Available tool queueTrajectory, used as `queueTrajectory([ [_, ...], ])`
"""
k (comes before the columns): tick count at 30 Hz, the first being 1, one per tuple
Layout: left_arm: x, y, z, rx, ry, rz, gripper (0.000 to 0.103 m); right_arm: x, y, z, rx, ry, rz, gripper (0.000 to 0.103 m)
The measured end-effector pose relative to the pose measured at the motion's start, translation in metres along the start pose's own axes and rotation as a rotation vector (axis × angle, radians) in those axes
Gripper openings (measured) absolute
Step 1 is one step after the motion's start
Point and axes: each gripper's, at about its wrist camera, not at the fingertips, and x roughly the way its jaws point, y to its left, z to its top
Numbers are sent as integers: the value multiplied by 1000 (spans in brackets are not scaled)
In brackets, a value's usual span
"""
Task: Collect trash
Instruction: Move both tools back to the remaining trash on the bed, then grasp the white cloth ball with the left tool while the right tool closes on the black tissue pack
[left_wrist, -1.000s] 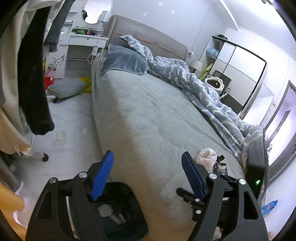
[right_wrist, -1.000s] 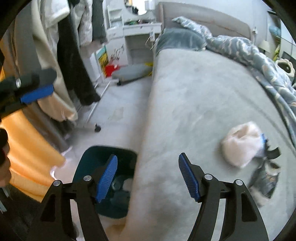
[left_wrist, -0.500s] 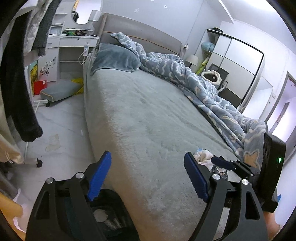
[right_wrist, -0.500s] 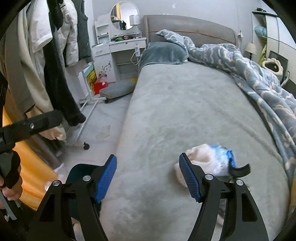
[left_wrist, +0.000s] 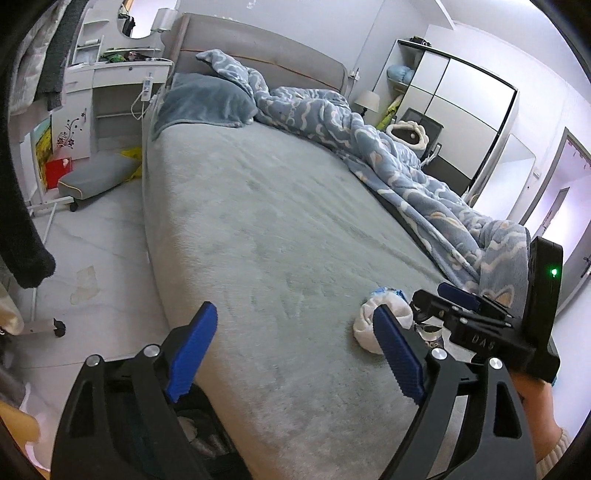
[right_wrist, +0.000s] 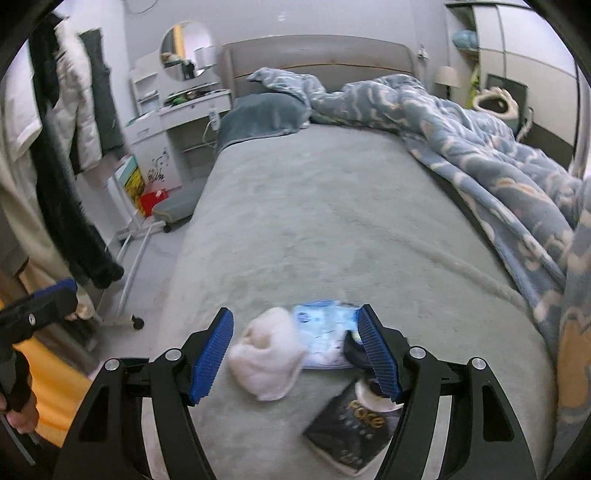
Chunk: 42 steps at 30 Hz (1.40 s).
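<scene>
On the grey bed (right_wrist: 332, 221) near its foot lie a crumpled white tissue wad (right_wrist: 267, 352), a light blue wrapper (right_wrist: 325, 332) and a black packet (right_wrist: 354, 428). My right gripper (right_wrist: 295, 354) is open, its jaws on either side of the tissue wad and wrapper, just above them. The wad also shows in the left wrist view (left_wrist: 373, 325), with the right gripper (left_wrist: 443, 302) beside it. My left gripper (left_wrist: 291, 354) is open and empty over the bed's left edge, above a dark bin (left_wrist: 207, 439) that holds trash.
A blue patterned blanket (right_wrist: 480, 147) is bunched along the bed's right side. Clothes hang on a rack (right_wrist: 66, 147) at the left. A white dresser (left_wrist: 110, 92) and a grey cushion (left_wrist: 96, 177) stand on the floor by the headboard. A wardrobe (left_wrist: 461, 110) is at the right.
Both grippers have swung from the bin up toward the bed. My right gripper has moved in over the tissue wad and wrapper. The bin has slid almost out of the left view.
</scene>
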Motion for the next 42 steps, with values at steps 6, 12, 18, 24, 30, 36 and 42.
queueTrajectory([
  [6, 18, -16, 0, 18, 21, -15, 90, 10, -33, 1, 75, 39, -11, 73],
  [12, 40, -31, -2, 22, 72, -60, 90, 29, -66, -8, 207, 127, 42, 73],
  [18, 68, -49, -8, 49, 156, -131, 91, 35, -81, -11, 287, 157, 112, 73],
  [24, 91, -71, -18, 123, 215, -165, 91, 40, -80, -10, 264, 182, 122, 73],
  [30, 110, -82, -24, 152, 254, -179, 86, 46, -78, -10, 252, 213, 153, 73],
  [36, 119, -86, -29, 172, 280, -181, 67, 47, -81, -13, 240, 231, 140, 73],
  [42, 114, -89, -32, 190, 267, -177, 50, 49, -76, -13, 219, 236, 111, 73],
])
